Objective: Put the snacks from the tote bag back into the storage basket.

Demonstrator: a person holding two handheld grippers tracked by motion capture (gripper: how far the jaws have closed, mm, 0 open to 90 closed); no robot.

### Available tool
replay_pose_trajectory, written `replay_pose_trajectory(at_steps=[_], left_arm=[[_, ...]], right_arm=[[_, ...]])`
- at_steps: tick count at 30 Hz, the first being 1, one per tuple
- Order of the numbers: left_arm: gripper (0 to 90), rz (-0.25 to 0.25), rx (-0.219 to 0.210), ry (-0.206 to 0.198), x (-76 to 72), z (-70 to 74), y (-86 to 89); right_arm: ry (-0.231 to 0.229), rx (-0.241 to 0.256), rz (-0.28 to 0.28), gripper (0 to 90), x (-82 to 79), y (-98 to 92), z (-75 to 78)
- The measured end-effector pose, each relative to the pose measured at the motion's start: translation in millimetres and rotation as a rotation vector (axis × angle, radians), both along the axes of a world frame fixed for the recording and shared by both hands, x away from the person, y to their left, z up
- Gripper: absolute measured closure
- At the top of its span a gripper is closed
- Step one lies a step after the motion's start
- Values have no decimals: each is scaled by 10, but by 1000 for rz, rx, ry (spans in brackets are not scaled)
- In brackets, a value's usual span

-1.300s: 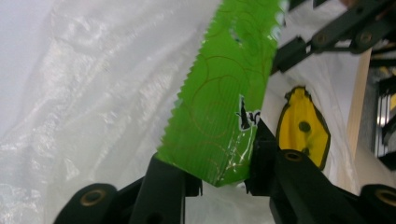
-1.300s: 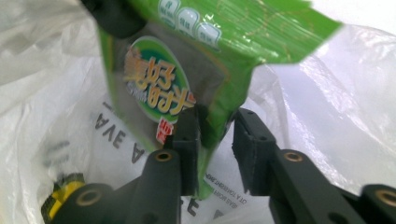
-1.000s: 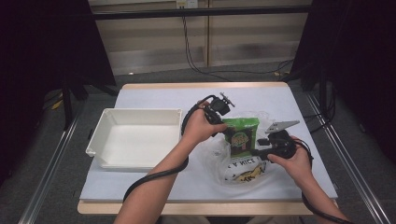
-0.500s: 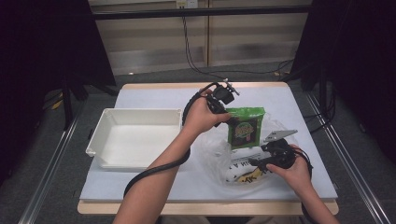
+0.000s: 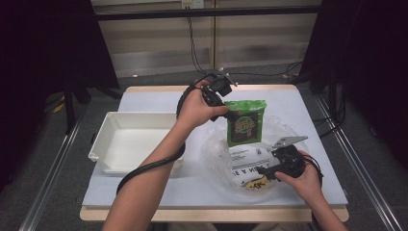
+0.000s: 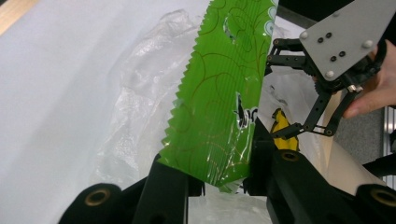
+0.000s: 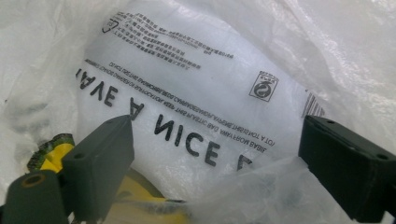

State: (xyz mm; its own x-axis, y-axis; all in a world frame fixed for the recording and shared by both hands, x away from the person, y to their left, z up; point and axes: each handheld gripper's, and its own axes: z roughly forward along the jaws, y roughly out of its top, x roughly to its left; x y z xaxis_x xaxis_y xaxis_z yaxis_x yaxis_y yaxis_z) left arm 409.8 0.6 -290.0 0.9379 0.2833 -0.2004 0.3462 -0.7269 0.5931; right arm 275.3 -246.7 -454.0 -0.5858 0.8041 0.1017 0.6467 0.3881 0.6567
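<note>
Green packet: the green snack packet [image 5: 246, 121] hung upright above the far part of the clear plastic bag [image 5: 226, 161], lifted off the table, its lower edge at or just over the bag's rim. In the left gripper view its crimped, zigzag-edged end [image 6: 219, 98] ran up between the two black jaws.
Left gripper: the left gripper [image 5: 230, 111] was clamped on the packet's upper left corner, both jaws pressed against the foil with no gap showing in the left gripper view [image 6: 219, 179]. The left hand [image 5: 195, 108] held it from above, cable looping down along the forearm.
Plastic bag: crumpled and see-through, it lay on the right half of the table, spread wide around its contents. It carried black printing, partly reading "A NICE", with small print and a square mark [image 7: 264, 87] beside it.
Yellow item: a yellow and black item [image 5: 255, 183] sat inside the bag near its front edge, seen through the film; what it was could not be told.
Right gripper: the right gripper [image 5: 265, 172] sat low at the bag's near right side, held by the right hand [image 5: 303, 179], a grey plate on top. In the right gripper view its jaws stood well apart [image 7: 219, 158] with bag film lying loose between them, nothing pinched.
White tray: a shallow white tray [image 5: 103, 144] stood on the left of the table, well apart from the bag.
Table: a pale sheet [image 5: 159, 101] covered the tabletop.
</note>
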Motion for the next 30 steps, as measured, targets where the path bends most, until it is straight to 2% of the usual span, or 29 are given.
replay_pose_trajectory(at_steps=[3, 9, 12, 14, 19, 22, 24, 28, 29, 30], left_arm=[[749, 16, -14, -8, 21, 76, 76], [750, 26, -14, -19, 67, 169, 161], [749, 43, -41, -12, 85, 216, 221], [749, 54, -51, -24, 95, 250, 254], [749, 49, -59, -34, 120, 339, 305], [749, 59, -52, -39, 113, 358, 320], [749, 51, -44, -39, 130, 365, 360], [750, 63, -55, -40, 162, 357, 471], [750, 59, -40, -44, 175, 360, 507], [749, 77, -51, -35, 173, 346, 534]], right_arm=[[16, 37, -13, 72, -1, -5, 30], [12, 28, -18, 63, 0, 28, 32], [13, 27, -11, 56, -9, 48, 25], [17, 28, -7, 41, -15, 59, 21], [22, 33, -1, 41, -10, 67, -18], [26, 19, -9, 43, -10, 69, -22], [30, 25, -13, 43, -14, 64, -13], [22, 33, -17, 44, -30, 51, 15], [19, 33, -16, 45, -32, 49, 19], [21, 40, -15, 45, -36, 47, 22]])
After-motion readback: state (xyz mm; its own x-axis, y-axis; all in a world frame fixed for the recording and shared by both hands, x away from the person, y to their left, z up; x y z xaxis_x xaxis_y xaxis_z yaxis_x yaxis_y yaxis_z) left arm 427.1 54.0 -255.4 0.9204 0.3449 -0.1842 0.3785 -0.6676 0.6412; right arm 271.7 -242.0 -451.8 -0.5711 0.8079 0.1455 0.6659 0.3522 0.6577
